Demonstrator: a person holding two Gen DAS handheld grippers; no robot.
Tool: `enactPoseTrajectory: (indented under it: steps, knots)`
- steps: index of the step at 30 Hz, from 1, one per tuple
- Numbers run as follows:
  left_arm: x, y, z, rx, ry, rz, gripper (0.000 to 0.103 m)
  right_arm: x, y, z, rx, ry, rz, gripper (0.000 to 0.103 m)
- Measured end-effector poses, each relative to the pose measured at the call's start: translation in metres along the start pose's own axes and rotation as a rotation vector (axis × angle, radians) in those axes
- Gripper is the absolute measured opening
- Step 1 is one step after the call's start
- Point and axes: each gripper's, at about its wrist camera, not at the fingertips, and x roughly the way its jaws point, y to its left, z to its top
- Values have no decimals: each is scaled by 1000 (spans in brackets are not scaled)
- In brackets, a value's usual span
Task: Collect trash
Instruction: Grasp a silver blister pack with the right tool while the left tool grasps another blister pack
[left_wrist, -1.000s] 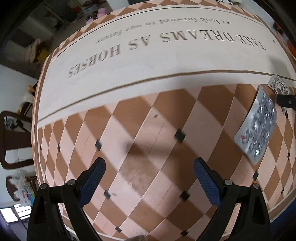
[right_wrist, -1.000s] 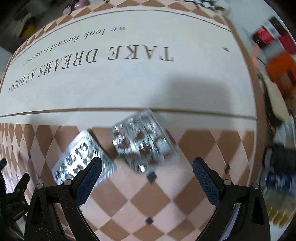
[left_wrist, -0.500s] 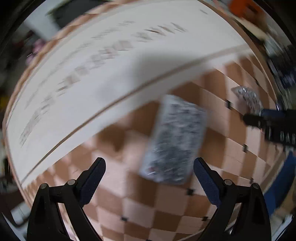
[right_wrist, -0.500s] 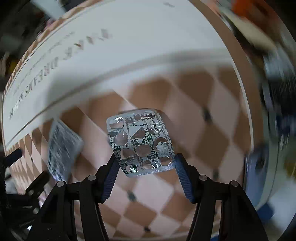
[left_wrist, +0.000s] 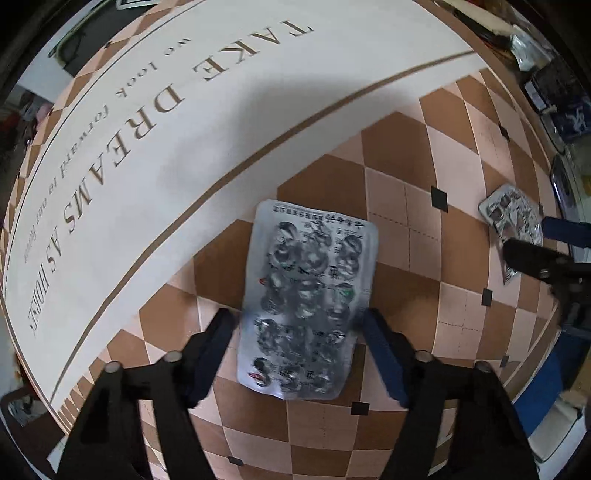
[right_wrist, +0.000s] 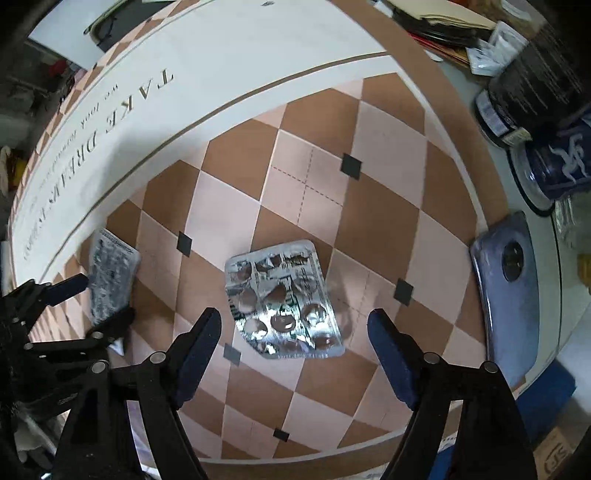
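Between the blue pads of the left gripper (left_wrist: 299, 325), which has just been closing, lies the larger blister pack (left_wrist: 308, 299), flat on the checked table mat (left_wrist: 402, 155); the pads sit at its long edges, contact blurred and unclear. The right gripper (right_wrist: 293, 325) has just been widening, its jaws apart, and the crumpled blister pack (right_wrist: 282, 299) lies loose between them. Open mat stretches beyond both. At the mat's right edge a grey-blue phone (right_wrist: 506, 295) and dark jars (right_wrist: 532, 74) crowd in, partly cut off.
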Motion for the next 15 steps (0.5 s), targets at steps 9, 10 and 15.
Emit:
enactPoseTrajectory:
  steps: [9, 10, 15]
  knots:
    - [8, 51, -34, -144, -9, -9, 64, 19, 13, 8, -55, -40, -115, 73]
    - [8, 54, -35, -153, -14, -3, 64, 18, 16, 5, -60, -49, -116, 62]
    - [-2, 61, -57, -204, -48, 3, 64, 15, 17, -1, -72, -41, -111, 61]
